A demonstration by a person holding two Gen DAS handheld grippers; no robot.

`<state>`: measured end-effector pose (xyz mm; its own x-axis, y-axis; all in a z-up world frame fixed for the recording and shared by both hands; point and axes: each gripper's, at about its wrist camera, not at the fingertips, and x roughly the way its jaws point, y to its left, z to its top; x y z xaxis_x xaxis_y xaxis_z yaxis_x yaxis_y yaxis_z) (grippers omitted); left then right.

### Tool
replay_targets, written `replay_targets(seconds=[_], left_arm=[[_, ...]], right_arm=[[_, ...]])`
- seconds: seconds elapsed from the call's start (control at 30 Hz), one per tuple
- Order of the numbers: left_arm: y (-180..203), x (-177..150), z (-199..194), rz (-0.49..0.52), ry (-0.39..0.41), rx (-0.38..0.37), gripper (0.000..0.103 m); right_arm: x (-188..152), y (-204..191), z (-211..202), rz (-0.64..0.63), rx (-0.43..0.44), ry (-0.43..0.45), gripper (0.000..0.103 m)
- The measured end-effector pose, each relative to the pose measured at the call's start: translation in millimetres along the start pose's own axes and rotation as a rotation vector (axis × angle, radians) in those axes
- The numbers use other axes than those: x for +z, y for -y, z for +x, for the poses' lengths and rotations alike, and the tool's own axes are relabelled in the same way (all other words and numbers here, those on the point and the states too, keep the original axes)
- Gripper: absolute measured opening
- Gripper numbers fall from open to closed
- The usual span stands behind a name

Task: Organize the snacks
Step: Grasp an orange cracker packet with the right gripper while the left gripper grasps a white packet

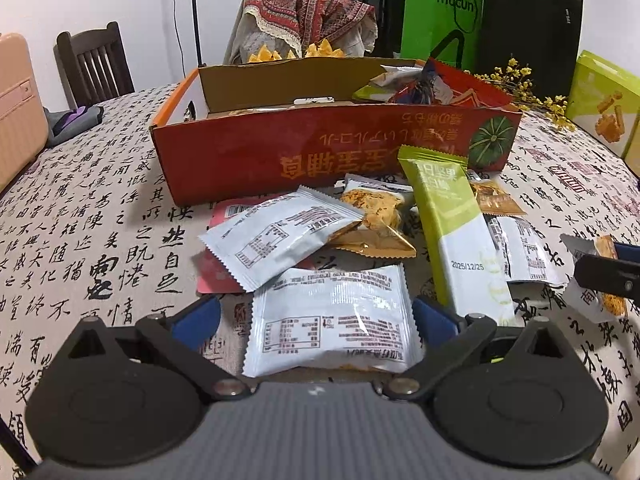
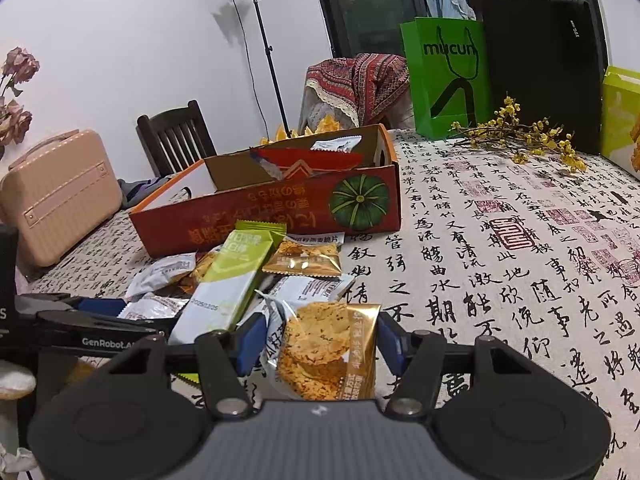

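Observation:
A red-orange cardboard box [image 1: 320,148] [image 2: 280,216] stands open on the table with a few snack packets inside. A pile of packets lies in front of it, among them a long green-and-white bar [image 1: 452,224] [image 2: 232,276]. My left gripper [image 1: 316,316] is open and low over the table. It straddles a white packet [image 1: 332,320] that lies flat, with cloth showing beside its left pad [image 1: 200,316]. My right gripper [image 2: 322,344] is shut on a gold-and-white cracker packet [image 2: 324,352], held upright above the cloth. That packet also shows at the right edge of the left wrist view [image 1: 604,276].
The table wears a calligraphy-print cloth [image 2: 500,280]. A pink case [image 2: 56,196] and a dark chair [image 2: 172,136] are at the left. Green bag [image 2: 448,76], black bag [image 2: 540,68], yellow flower sprigs [image 2: 528,136] and a lime box [image 1: 608,108] line the back right.

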<state>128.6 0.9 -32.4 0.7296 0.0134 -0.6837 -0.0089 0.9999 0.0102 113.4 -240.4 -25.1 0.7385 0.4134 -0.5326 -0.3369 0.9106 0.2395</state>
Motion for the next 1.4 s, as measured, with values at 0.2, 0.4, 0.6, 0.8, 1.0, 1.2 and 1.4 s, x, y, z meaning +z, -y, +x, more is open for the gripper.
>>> replay_targets(seconds=[0.2,0.4,0.6,0.8,1.0,1.2,1.4], left_arm=[[-0.7,-2.9,-1.8,-0.023,0.016,0.023,0.101],[-4.8,-6.9,-16.2,-0.033,0.042,-0.015,0.075],[-9.8,-13.7,-36.0,-0.04,0.099,-0.052,0.074],[-11.2,-8.5,-64.7,-0.024,0.193,-0.076,0.074],[-9.8,4.4,-78.3,-0.035,0.256,-0.097,0.074],[-16.6,27.1,-78.2,-0.057,0.297,-0.088,0.074],[-20.9,60.7,-72.9,-0.067,0.338,-0.088,0.075]], right_arm=[[1.0,0.8,-1.2,0.001,-0.003,0.004,0.06],[1.4,-1.7,-2.8,-0.004,-0.009,0.008,0.06],[3.4,-8.5,-1.4,-0.019,-0.013,0.005,0.06],[6.5,-15.4,-2.5,-0.03,0.008,0.021,0.06],[20.0,-24.0,-3.8,-0.052,0.023,0.06,0.06],[43.4,-30.3,-2.4,-0.072,0.017,0.108,0.06],[74.0,-37.2,4.4,-0.096,0.01,0.164,0.06]])
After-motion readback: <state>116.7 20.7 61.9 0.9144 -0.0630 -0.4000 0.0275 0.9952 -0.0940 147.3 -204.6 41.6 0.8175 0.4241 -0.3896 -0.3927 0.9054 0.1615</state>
